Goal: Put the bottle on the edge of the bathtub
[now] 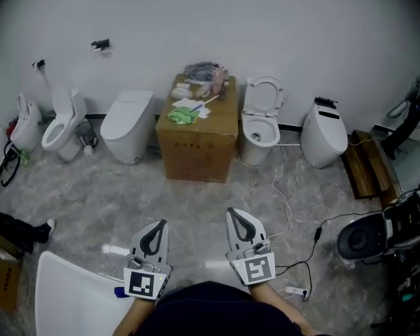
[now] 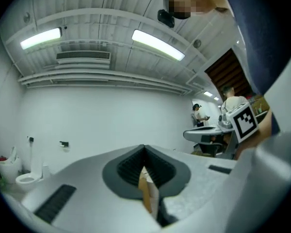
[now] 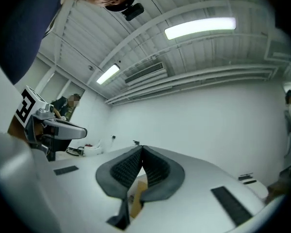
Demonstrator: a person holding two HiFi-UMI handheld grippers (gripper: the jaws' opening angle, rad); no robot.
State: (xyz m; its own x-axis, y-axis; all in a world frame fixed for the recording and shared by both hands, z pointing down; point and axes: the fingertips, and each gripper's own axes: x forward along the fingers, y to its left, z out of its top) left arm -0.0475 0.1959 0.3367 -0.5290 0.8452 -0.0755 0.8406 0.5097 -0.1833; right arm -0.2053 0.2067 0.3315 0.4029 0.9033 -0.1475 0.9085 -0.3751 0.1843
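Observation:
In the head view my left gripper [image 1: 156, 224] and right gripper [image 1: 238, 214] are held side by side close to my body, both pointing forward at the cardboard box. Each has its jaws together with nothing between them. The left gripper [image 2: 144, 147] and right gripper [image 3: 141, 147] look level across the room in their own views. A white bathtub rim [image 1: 70, 285] curves at the lower left. A small white cylinder [image 1: 115, 249], possibly the bottle, lies on the floor just beyond that rim, left of the left gripper. A small blue thing [image 1: 119, 292] peeks out by the left marker cube.
A cardboard box [image 1: 199, 138] with cloths and small items on top stands at the far wall between several toilets [image 1: 128, 124] [image 1: 260, 121]. Cables [image 1: 287, 201] trail over the marble floor at right. A dark round unit [image 1: 364, 240] and wooden steps [image 1: 367, 163] are at the right.

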